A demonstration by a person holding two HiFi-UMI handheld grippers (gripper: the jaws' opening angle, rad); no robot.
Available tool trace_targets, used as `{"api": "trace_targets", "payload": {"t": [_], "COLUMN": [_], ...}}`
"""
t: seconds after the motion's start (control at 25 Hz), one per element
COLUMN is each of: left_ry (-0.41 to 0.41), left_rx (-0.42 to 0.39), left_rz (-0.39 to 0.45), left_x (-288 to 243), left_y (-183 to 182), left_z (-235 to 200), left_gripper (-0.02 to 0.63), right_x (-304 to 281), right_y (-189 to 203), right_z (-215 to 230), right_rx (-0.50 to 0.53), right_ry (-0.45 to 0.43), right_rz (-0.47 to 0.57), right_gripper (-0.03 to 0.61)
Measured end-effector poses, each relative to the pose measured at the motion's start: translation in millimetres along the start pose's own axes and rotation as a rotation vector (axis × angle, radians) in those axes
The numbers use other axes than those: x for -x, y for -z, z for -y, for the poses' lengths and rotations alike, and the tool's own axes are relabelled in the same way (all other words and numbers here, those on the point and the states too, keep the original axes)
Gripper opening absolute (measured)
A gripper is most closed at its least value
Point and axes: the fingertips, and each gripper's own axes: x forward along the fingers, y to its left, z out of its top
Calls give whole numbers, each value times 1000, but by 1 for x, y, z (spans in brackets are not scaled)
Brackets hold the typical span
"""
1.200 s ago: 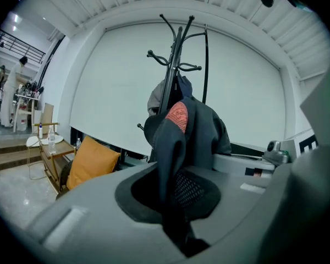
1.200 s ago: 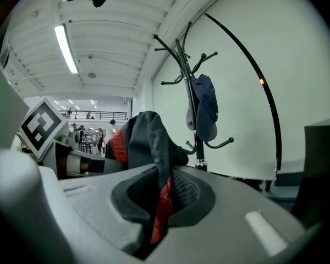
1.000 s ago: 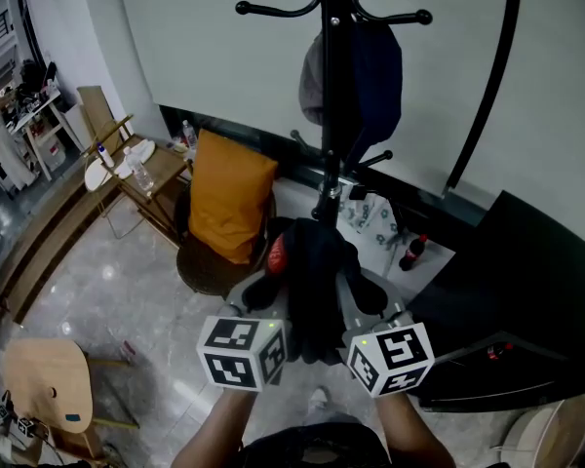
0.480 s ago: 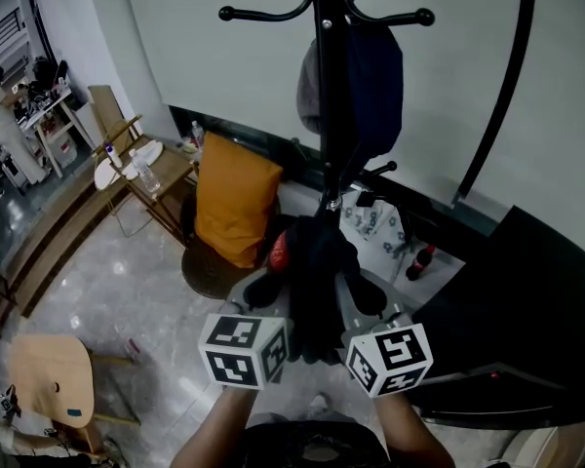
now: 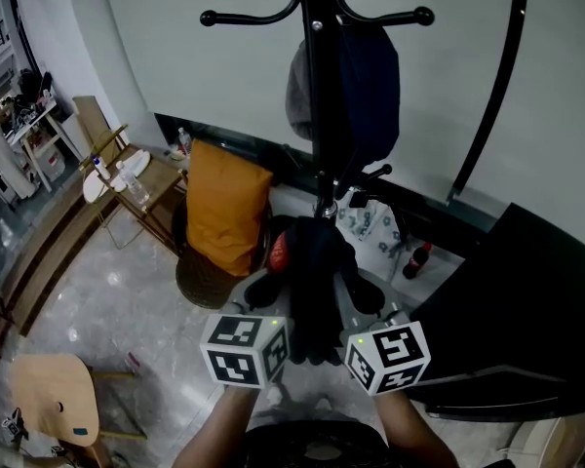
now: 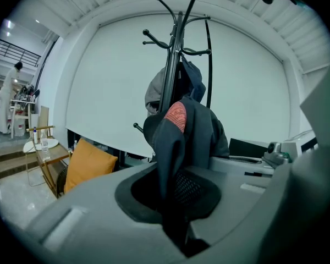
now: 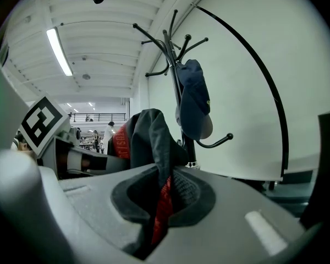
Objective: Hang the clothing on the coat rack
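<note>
Large open hall, apparently a workshop or test studio, with a home-style corner set up in it. Shown by: polished stone floor [image 5: 127,291], ribbed white ceiling [image 7: 104,43] with strip light [image 7: 59,51], upper gallery railing [image 7: 96,114], cluttered workbench [image 5: 31,123]. Furnishings: coat rack [image 5: 317,115], orange cushion [image 5: 219,208] on round chair [image 5: 197,279], wooden side table [image 5: 148,178].

Left claw [image 5: 265,289], right claw [image 5: 363,295] side by side, jaws closed on garment [image 5: 317,261].
</note>
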Motion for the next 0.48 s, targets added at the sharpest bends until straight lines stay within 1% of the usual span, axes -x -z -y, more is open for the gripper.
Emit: {"api": "trace_targets", "payload": {"t": [0.48], "left_ry": [114], "left_rx": [-29], "left_rz": [-29], "left_x": [-32], "left_y": [-7], "left_z": [-14], "left_gripper": [34], "right_x": [-27], "right_y": [6], "right_z": [11], "right_rx": [-16], "right_ry": [110], "right_rz": [-17], "right_gripper": [21]}}
